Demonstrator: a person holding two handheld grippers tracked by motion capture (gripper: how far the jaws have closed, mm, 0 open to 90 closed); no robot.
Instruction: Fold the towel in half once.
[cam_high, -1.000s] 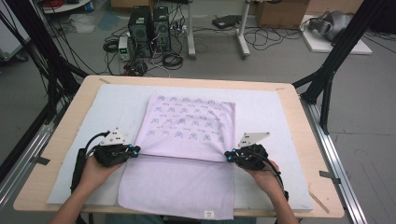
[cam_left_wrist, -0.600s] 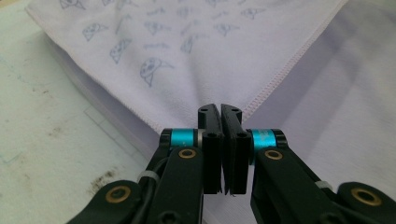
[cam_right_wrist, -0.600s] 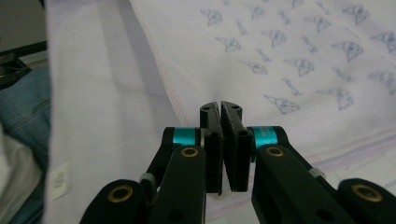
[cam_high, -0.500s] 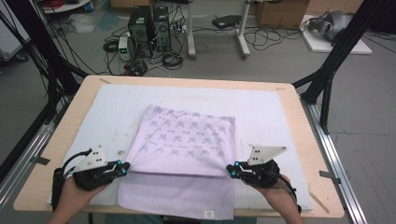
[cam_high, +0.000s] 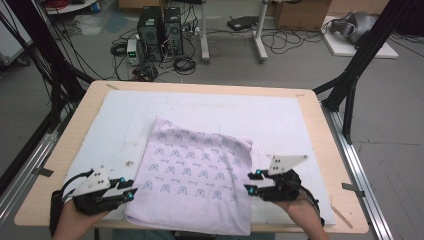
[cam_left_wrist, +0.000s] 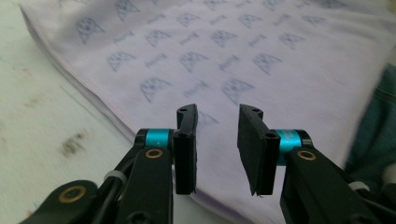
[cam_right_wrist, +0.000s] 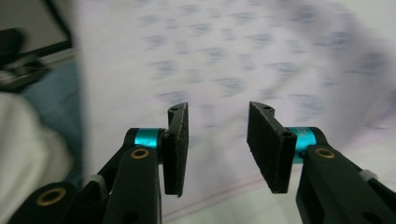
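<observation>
Both tongs (cam_high: 131, 187) (cam_high: 251, 182) agape beside cloth (cam_high: 195, 170)

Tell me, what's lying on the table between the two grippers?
The folded lilac cloth lies between the left gripper and right gripper, seen from the high view.

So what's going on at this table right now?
A person is working a lilac patterned cloth on a white-padded table with a hand-held gripper in each hand. The cloth lies folded, its near edge hanging over the table's front. The left gripper sits at the cloth's left edge and the right gripper at its right edge. Both have just been opening: their fingers stand apart with nothing between them, so the cloth is released.
</observation>
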